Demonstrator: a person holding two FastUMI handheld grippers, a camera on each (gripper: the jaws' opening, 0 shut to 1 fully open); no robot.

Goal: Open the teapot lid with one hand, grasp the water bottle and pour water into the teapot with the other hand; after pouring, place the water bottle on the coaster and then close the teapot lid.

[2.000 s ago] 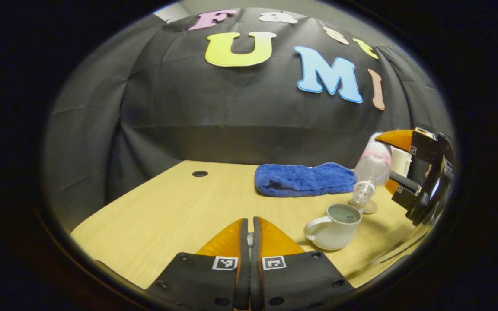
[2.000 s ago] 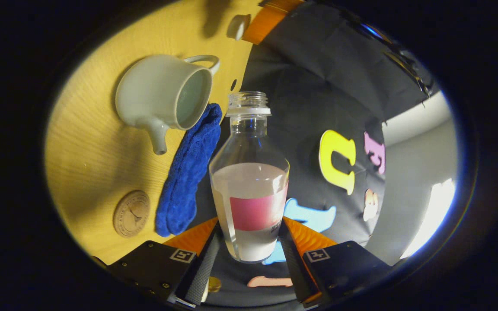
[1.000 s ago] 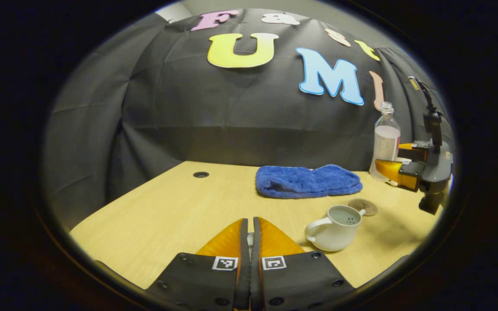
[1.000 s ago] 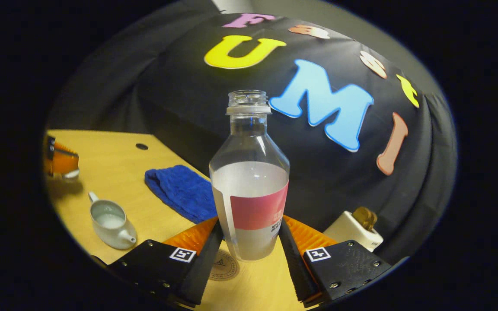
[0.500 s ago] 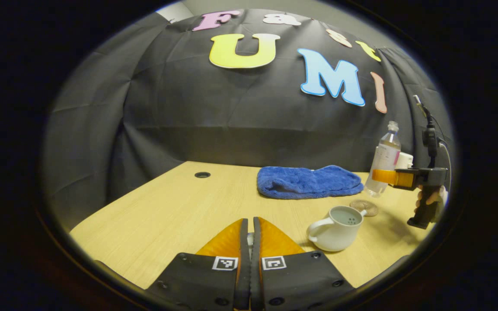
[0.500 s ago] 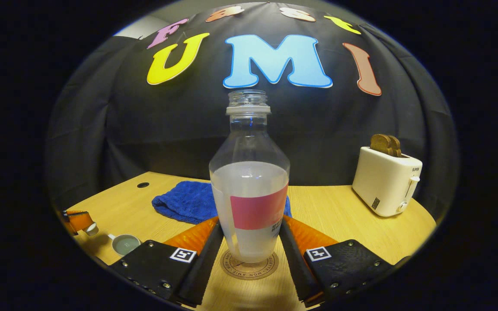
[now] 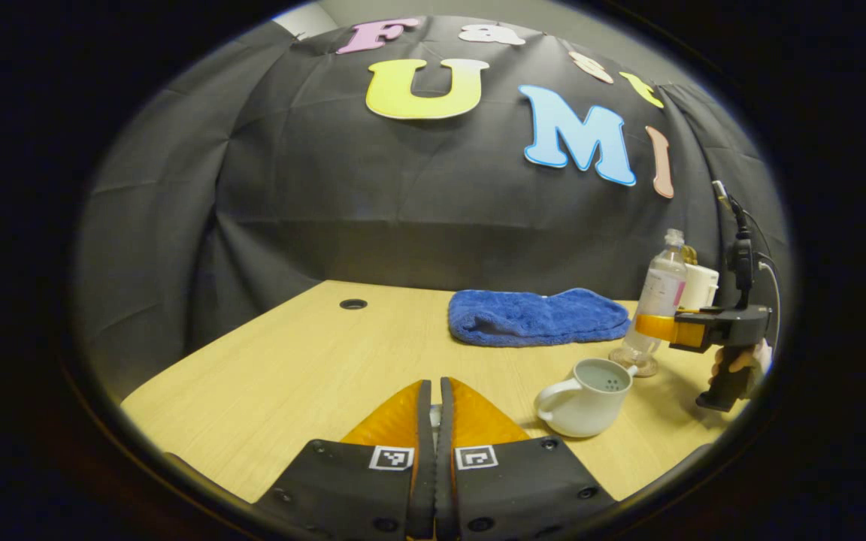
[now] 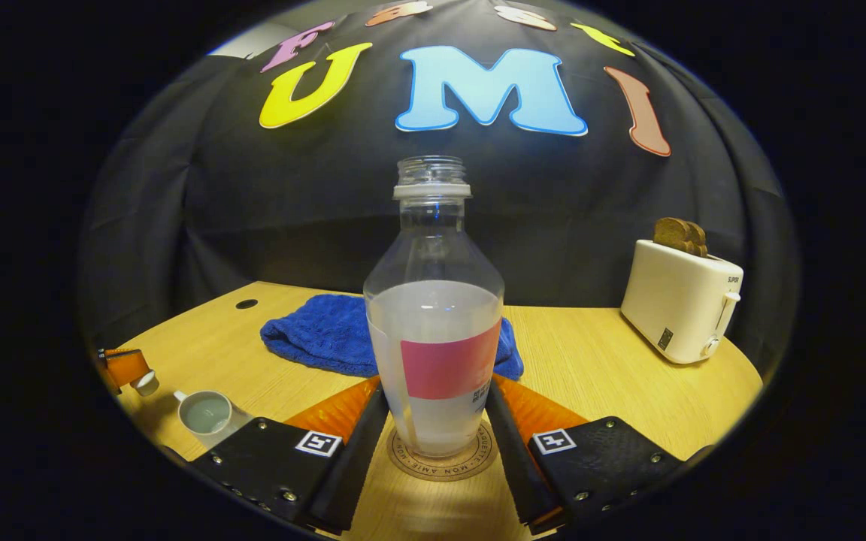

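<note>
Lowered since half a second ago, the water bottle (image 8: 433, 315) now stands upright over the coaster (image 8: 442, 458), its base seemingly on the disc, though I cannot be sure it bears full weight yet. My right tool (image 8: 433, 443) is clenched on the bottle's lower body, a finger on either side. To finish this step well, I judge I should settle the base flat, centred on the coaster, then spread the fingers evenly and back straight out so neither one drags the bottle over; it has no cap and is roughly half full.

My left tool (image 7: 433, 421) is clenched too; the right gripper view shows it at 9 o'clock holding the teapot lid (image 8: 146, 383) clear of the counter (image 8: 598, 376). The teapot (image 7: 587, 391) sits open at 4 o'clock in the left gripper view, just short of the coaster, water inside.

A blue towel (image 8: 320, 334) lies behind the bottle, and a toaster (image 8: 681, 300) stands at 3 o'clock, well apart. Nothing blocks the retreat; the lid's path to the teapot looks free.
</note>
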